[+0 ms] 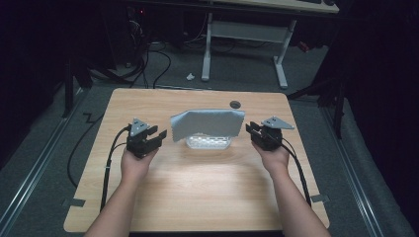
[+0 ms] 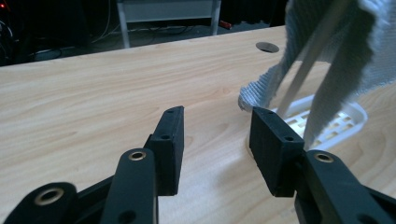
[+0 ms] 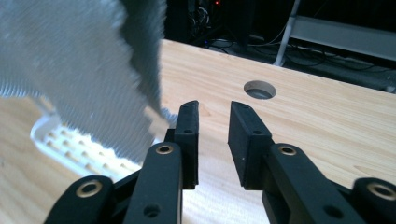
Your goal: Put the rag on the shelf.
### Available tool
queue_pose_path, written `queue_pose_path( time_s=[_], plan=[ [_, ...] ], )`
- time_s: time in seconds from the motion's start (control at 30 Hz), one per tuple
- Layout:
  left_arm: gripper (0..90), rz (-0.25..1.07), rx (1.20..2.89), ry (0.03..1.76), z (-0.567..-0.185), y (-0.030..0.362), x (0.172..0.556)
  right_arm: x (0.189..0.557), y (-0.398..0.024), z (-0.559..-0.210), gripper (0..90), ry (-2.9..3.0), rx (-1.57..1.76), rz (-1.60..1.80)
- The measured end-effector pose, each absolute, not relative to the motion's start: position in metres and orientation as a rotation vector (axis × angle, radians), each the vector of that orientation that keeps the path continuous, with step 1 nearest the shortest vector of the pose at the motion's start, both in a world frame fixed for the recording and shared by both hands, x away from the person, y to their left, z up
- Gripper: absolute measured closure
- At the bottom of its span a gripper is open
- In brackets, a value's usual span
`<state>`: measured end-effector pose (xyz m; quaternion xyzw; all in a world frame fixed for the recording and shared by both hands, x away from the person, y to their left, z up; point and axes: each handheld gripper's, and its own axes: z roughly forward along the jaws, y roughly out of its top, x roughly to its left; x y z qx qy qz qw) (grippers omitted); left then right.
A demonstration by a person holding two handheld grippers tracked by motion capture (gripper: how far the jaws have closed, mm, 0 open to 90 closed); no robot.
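A grey cloth (image 1: 207, 123) hangs over a thin rail (image 2: 303, 70) above a white slotted tray (image 1: 208, 143) in the middle of the wooden table. My left gripper (image 1: 160, 134) sits just left of the cloth's edge, held level. In the left gripper view its jaws (image 2: 217, 140) stand wide apart over bare wood, with the cloth (image 2: 345, 46) and tray (image 2: 345, 121) off to the right. My right gripper (image 1: 249, 129) is just right of the cloth. Its jaws (image 3: 214, 135) are parted with nothing between them, and the cloth (image 3: 79, 70) hangs to their left above the tray (image 3: 60, 140).
A round cable hole (image 1: 235, 104) lies in the table behind the cloth. Cables trail from both grippers toward the table's front corners. A white desk frame (image 1: 247, 34) stands on the floor beyond the far edge. Bare wood stretches in front of the tray.
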<state>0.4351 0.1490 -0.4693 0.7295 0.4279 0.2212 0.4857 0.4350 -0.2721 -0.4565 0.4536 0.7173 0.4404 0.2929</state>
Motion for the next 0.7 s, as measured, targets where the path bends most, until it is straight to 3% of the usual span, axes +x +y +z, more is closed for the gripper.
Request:
queue_pose_path(
  time_s=[0.57, 0.7],
  plan=[
    [51.6, 0.419, 1.817, 0.950, -0.488, 0.149, 0.339, 0.353, -0.277, -0.465, 61.1, 1.906, 1.182, 1.144],
    [50.5, 0.422, 1.893, 0.917, -0.500, 0.139, 0.314, 0.326, -0.278, -0.476, 57.9, 1.902, 1.210, 1.141]
  ],
)
